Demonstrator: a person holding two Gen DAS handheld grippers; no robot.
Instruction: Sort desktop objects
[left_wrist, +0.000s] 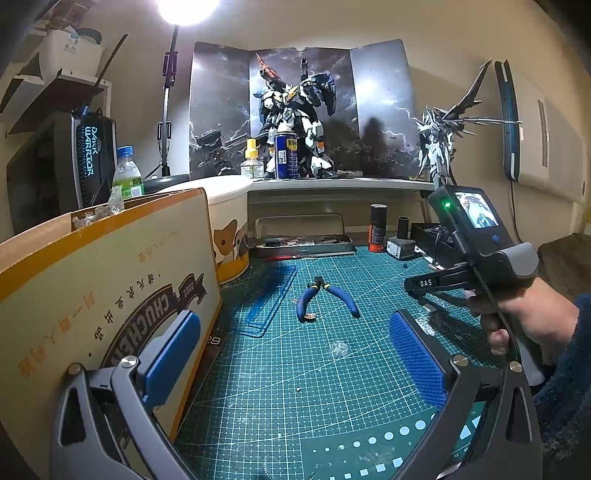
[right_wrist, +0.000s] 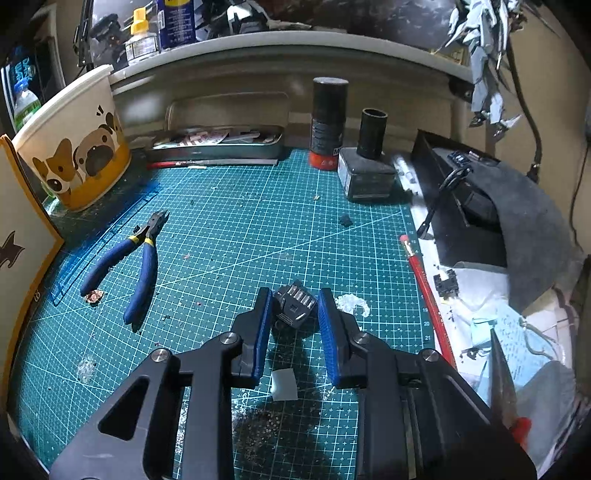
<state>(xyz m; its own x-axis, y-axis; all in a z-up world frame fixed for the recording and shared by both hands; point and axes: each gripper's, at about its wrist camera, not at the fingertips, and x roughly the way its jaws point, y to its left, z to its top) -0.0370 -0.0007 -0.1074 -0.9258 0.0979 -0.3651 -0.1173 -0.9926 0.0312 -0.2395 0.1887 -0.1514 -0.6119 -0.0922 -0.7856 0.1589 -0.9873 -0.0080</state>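
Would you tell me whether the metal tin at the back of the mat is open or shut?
Open: the tin has its lid raised behind it, with contents visible inside.

A home hobby bench for model building. Green cutting mat (right_wrist: 258, 221) underneath, blue nippers (right_wrist: 125, 258) at nine o'clock, paint can (right_wrist: 327, 122) and open tin (right_wrist: 221, 144) at twelve. Finished robot models (left_wrist: 295, 122) on the shelf (left_wrist: 340, 184) above, before a storm backdrop (left_wrist: 380, 110).
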